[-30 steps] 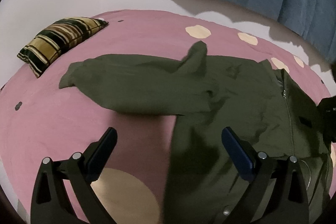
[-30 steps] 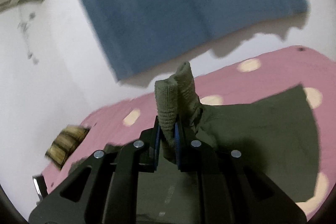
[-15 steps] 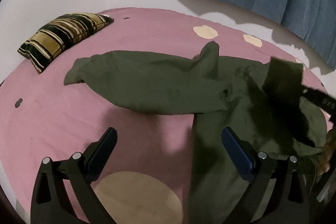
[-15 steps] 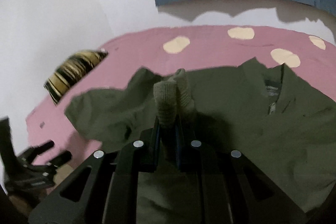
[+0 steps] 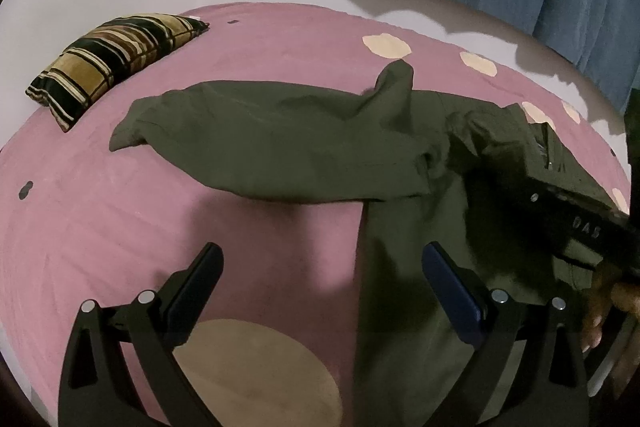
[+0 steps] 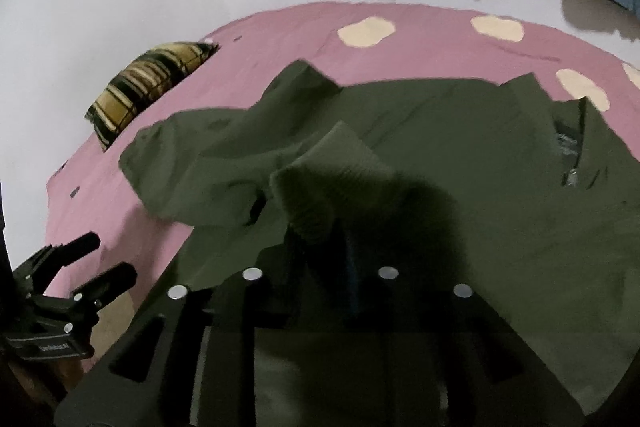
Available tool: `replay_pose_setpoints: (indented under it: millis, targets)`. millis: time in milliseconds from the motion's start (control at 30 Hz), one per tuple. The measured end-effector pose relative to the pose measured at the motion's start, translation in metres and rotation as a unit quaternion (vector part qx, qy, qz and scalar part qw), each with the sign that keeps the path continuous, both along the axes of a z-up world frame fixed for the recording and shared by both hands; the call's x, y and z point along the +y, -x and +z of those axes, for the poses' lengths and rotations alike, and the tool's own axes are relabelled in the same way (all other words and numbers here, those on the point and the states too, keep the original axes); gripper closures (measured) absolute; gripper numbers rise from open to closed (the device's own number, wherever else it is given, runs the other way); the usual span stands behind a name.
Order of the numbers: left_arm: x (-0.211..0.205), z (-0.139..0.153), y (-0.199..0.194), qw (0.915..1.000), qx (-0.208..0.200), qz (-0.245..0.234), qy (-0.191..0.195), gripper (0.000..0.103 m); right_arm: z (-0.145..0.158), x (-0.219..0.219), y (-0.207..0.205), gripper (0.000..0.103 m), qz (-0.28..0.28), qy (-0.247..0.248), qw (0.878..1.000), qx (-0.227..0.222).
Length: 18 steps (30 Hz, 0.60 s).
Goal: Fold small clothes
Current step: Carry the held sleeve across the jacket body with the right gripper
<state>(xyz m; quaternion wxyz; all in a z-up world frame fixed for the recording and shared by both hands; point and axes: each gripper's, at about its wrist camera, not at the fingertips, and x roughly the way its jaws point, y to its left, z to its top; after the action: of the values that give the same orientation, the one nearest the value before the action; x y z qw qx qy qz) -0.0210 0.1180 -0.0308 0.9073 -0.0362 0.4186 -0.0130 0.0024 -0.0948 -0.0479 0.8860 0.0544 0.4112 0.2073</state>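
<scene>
Pink bedsheet with cream dots (image 5: pixel 120 227) carries an olive-green zip jacket (image 6: pixel 460 155), sleeve folded across its body. Right gripper (image 6: pixel 324 247) is opening, ribbed cuff (image 6: pixel 320 183) between its jaws. Left gripper (image 5: pixel 320 291) hovers wide open, empty. Striped cushion (image 5: pixel 112 55) lies far left.

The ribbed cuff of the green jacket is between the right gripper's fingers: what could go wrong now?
1. The right gripper is opening with the ribbed cuff between its jaws; the knit may snag and drag back when it withdraws.
2. The sleeve lies bunched on the green jacket, so the fold may end uneven.
3. The left gripper hangs open, pinning nothing.
</scene>
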Motion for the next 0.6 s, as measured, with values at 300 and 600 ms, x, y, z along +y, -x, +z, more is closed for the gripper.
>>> replay_pose_setpoints:
  millis: [300,600]
  targets:
    - [-0.003,-0.002,0.0,1.0,0.004,-0.004,-0.001,0.004,-0.006,0.006,0.008,0.056,0.078,-0.097,0.99,0.064]
    - [-0.003,-0.006,-0.002,1.0,0.006,-0.006,0.0,0.004,0.05,-0.159,0.066,0.045,-0.066,-0.146,0.987,-0.021]
